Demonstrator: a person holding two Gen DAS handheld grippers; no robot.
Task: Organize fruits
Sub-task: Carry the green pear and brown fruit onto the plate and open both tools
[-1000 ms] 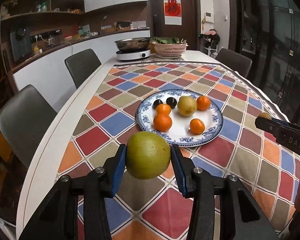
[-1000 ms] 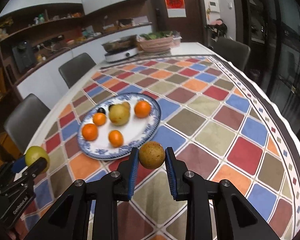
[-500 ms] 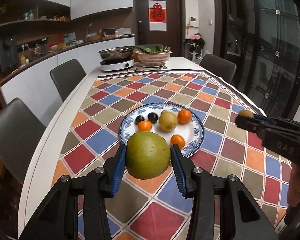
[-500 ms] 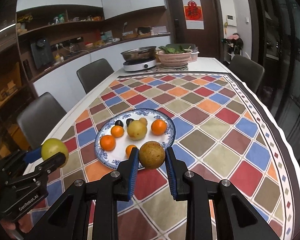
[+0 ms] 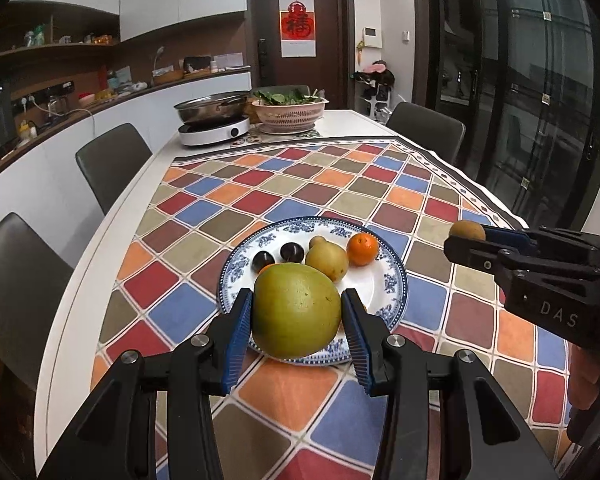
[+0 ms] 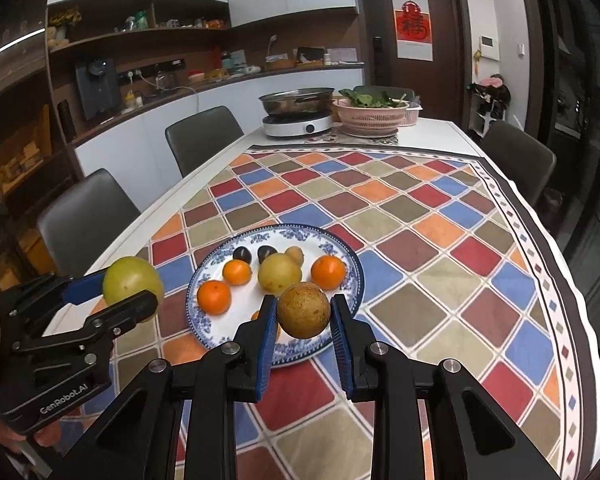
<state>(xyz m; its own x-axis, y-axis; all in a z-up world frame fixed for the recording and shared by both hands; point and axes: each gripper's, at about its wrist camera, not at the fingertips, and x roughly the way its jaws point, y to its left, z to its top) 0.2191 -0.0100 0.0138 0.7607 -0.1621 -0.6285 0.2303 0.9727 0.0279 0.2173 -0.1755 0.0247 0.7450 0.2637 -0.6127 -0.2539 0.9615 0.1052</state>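
The left hand-held gripper (image 5: 298, 330) pinched a large green-yellow fruit (image 5: 296, 310) between its blue ribbed pads (image 5: 236, 344), held in the air over the near rim of the plate (image 5: 398, 280). Its black body, seen from the right wrist view, bore the white lettering "GenRobot.AI". The fruit's skin was smooth and dull, with faint pale specks.

The right hand-held gripper (image 6: 304, 320) pinched a smaller round brown fruit (image 6: 304, 310), its skin russet and mottled with darker spots, likewise held above the plate's near edge. In the left wrist view the side of this gripper showed the letters "DAS"; any further letters were cut off by the frame edge.

The plate, white with a blue patterned rim, lay on a cloth (image 6: 440, 232) of red, blue, orange, olive and brown diamonds covering the bench (image 6: 432, 132). On it rested three oranges, among them one at the right (image 6: 328, 272), a yellow pear (image 6: 280, 274), two dark plums (image 6: 243, 255) and a small tan fruit (image 6: 296, 255) just behind the pear. A further orange item was mostly hidden behind the right gripper's pad.

At the far end of the bench stood a pan on a white cooker (image 6: 298, 124) and a pink colander of greens (image 6: 372, 114). A red poster (image 6: 414, 26) with one Chinese character hung on the door.
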